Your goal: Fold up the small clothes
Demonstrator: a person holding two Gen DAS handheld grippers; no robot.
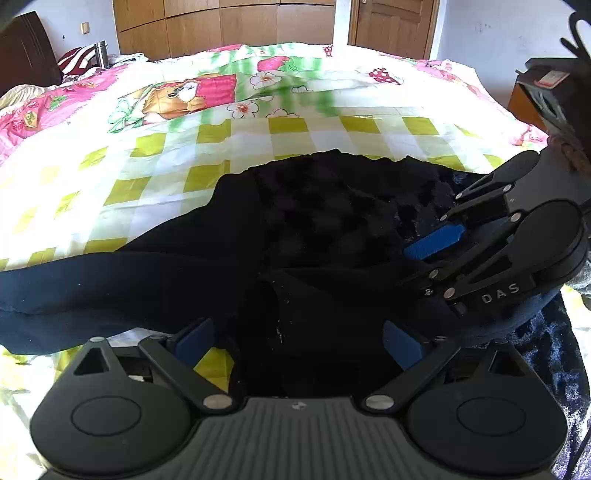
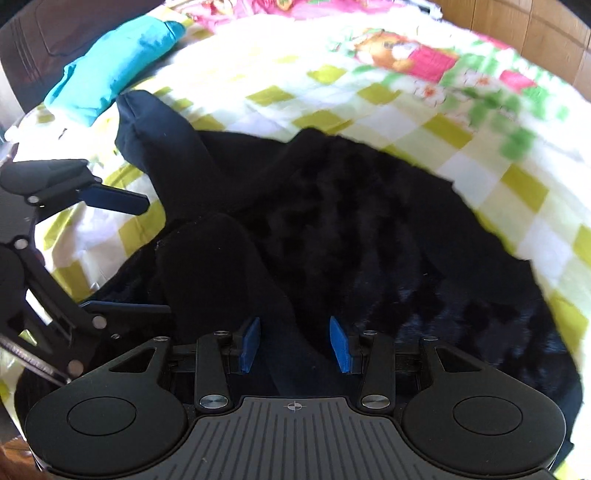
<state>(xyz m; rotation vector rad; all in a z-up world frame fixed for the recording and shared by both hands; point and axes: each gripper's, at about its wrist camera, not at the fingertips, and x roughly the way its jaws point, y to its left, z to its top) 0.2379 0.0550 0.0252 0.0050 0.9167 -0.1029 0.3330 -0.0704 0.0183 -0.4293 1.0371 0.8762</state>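
A dark garment (image 1: 314, 229) is lying spread across the bed (image 1: 258, 136), on its checked yellow-and-white cover. The left tongs (image 1: 299, 343) are hanging just over its near edge with their blue pads wide apart, dark cloth lying between them. The right tongs (image 2: 295, 345) are sitting apart too, a fold of the garment running between their pads. A turquoise cloth (image 2: 110, 70) is resting near the headboard (image 2: 48, 33).

Dark fleecy garment (image 2: 369, 229) lies rumpled (sleeve (image 2: 162, 144) outstretched) on checked bedspread (image 2: 424, 129).
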